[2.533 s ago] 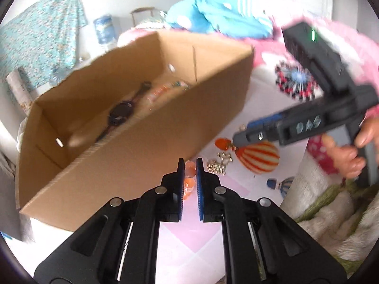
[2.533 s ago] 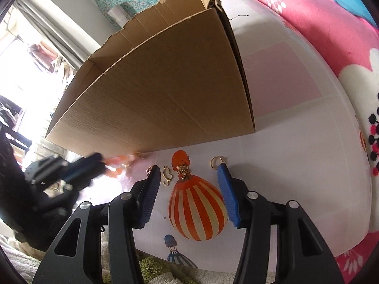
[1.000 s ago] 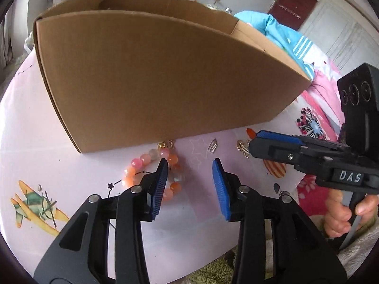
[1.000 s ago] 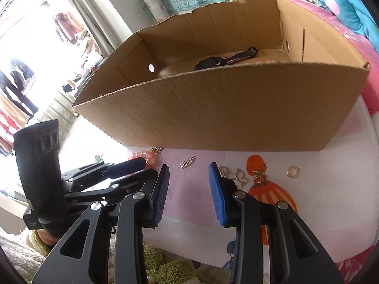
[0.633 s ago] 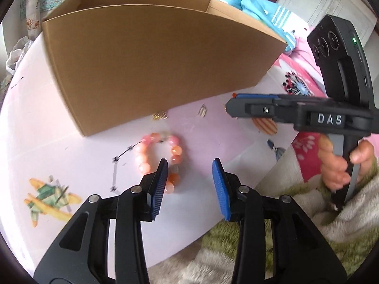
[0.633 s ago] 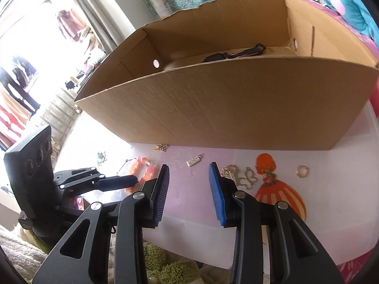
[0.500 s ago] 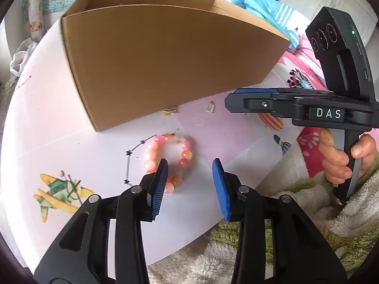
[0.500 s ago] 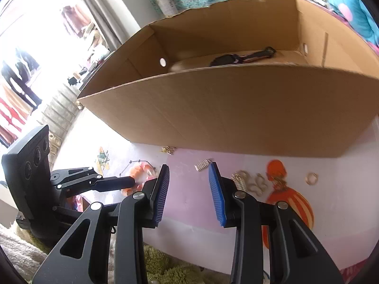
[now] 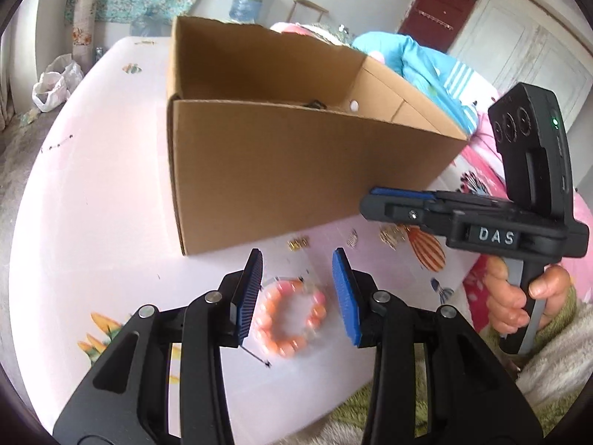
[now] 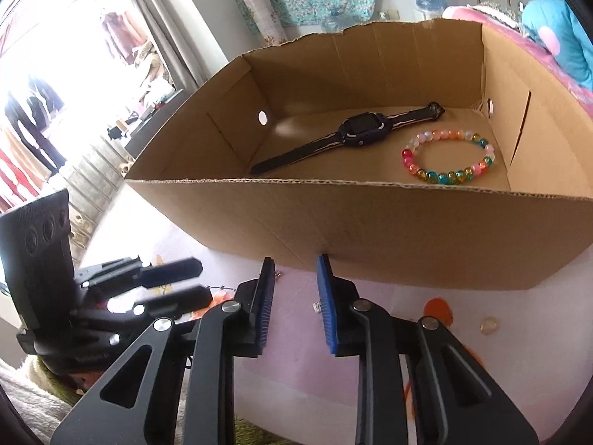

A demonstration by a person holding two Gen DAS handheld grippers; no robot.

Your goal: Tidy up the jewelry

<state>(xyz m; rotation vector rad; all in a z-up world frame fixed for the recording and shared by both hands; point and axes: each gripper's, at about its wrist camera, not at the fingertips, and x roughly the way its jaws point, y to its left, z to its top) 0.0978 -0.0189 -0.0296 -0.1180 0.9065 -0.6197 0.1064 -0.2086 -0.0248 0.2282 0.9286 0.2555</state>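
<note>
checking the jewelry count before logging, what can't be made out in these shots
- Left wrist view: the cardboard box front wall hides its contents.
- Left wrist view: the orange bead bracelet is motion-blurred; beads uncountable.
- Small gold pieces too small to identify.
- Right wrist view: the right gripper covers table items behind it.

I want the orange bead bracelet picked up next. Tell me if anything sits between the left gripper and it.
Nothing visible does. The orange bead bracelet lies flat on the pink tabletop, framed between the open fingers of the left gripper. The cardboard box and small gold pieces lie beyond it.
</note>
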